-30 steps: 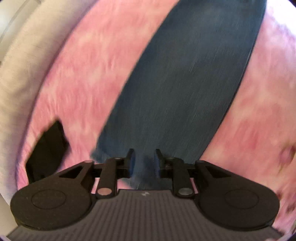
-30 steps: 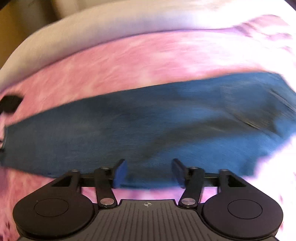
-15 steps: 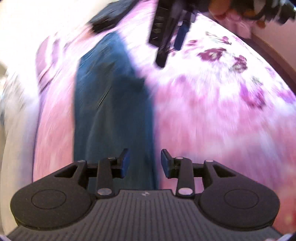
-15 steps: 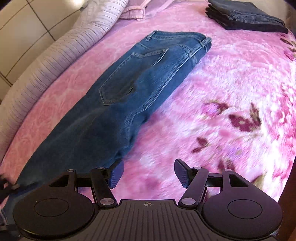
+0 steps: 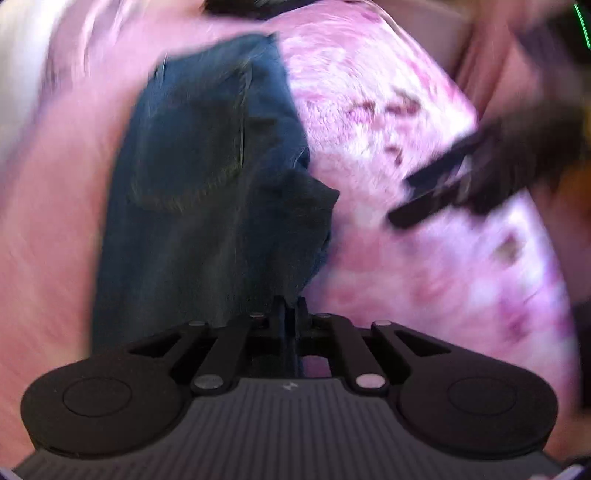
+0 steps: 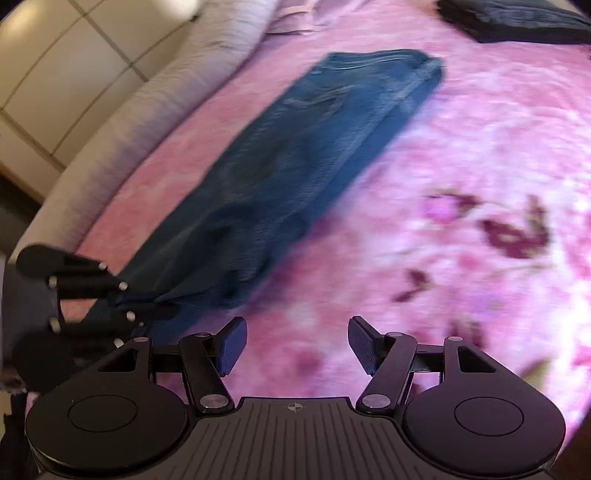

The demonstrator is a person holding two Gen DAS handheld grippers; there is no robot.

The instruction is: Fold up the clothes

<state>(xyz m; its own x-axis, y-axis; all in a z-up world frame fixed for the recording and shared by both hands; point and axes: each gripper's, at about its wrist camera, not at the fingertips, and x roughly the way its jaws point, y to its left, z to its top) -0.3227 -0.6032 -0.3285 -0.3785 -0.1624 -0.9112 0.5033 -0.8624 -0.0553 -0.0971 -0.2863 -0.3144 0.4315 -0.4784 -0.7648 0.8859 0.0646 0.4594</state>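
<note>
Left claw [image 5: 290,308] has clamped the jeans [image 5: 207,192] hem; grip blurred.

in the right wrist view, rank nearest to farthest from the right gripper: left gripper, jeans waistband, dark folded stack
1. left gripper, close by on the left, clamped on the jeans' leg end.
2. jeans waistband, up the middle of the pink bedspread.
3. dark folded stack, far top right.

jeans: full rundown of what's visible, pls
The jeans are dark blue denim, folded lengthwise into one long strip, lying flat on the pink floral blanket. A back pocket with tan stitching faces up; the waistband is at the far end. At the near end the left gripper is shut on the leg fabric. The right gripper is open, beside them over the blanket, not touching.
</note>
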